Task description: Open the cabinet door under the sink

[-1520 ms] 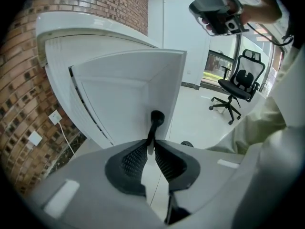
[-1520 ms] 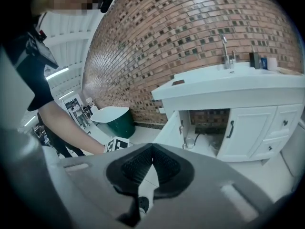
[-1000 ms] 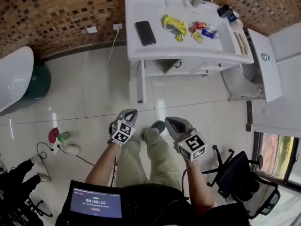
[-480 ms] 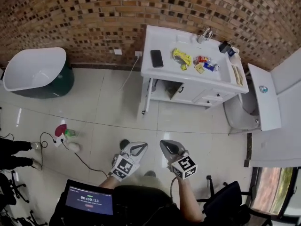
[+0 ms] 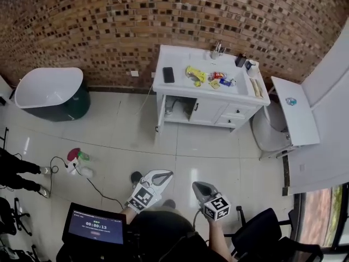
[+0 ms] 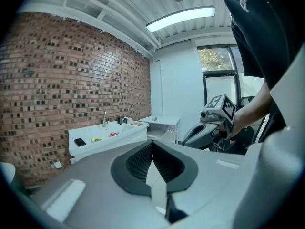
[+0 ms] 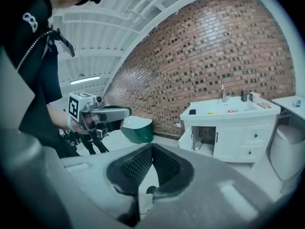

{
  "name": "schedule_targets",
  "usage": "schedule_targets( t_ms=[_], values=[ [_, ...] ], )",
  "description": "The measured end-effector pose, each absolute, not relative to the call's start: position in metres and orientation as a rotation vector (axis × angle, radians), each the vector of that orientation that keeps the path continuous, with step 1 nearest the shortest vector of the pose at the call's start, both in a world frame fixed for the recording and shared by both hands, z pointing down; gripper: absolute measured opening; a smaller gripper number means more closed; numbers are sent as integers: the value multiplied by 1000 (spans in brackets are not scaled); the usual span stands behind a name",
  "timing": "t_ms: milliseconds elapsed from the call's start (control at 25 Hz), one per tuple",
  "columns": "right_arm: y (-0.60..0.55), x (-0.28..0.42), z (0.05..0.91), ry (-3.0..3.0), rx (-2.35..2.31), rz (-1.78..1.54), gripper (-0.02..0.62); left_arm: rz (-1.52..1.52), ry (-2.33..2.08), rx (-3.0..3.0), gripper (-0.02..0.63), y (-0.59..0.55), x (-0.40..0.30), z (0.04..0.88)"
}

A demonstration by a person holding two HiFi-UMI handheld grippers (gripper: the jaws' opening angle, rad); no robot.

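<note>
The person stands on the glossy pale tiled floor, well apart from the white cabinet that sits under the sink against the brown brick wall. The cabinet's left-hand white door already stands swung outward, and the dark inside shows beside it; the other door and the small drawers are closed flat.

The left tongs, white with a marker cube, are held low in front of the body. Their jaws are pressed together at the tips with nothing between them. The right tongs, dark grey with their own cube, sit just beside them, likewise closed and empty. Both point roughly toward the cabinet.

On the white table over the cabinet lie a black flat phone, a yellow crumpled packet and some small coloured wrappers, with a metal tap behind them. A white tub with a green outer shell stands to the left of the cabinet, and a white toilet to its right.
</note>
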State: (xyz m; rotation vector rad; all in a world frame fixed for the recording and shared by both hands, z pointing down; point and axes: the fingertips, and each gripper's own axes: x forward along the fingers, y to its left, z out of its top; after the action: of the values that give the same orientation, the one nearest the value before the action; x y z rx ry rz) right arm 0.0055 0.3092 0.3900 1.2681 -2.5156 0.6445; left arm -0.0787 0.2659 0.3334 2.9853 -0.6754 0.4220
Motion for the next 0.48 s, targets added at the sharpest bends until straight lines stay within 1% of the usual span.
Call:
schedule_targets(
  t_ms=[120, 240, 360, 480],
  values=[
    [325, 20, 375, -2534, 1345, 609, -9, 458, -615, 3009, 15, 280, -73, 324],
    [334, 24, 355, -2591, 1337, 494, -9, 505, -504, 3055, 15, 286, -53, 316],
    [347, 24, 346, -2618, 1292, 434, -9, 468, -386, 3117, 15, 293, -23, 296],
    [363, 32, 346, -2605, 1308, 425, -9, 417, -364, 3102, 15, 307, -3, 291]
  ],
)
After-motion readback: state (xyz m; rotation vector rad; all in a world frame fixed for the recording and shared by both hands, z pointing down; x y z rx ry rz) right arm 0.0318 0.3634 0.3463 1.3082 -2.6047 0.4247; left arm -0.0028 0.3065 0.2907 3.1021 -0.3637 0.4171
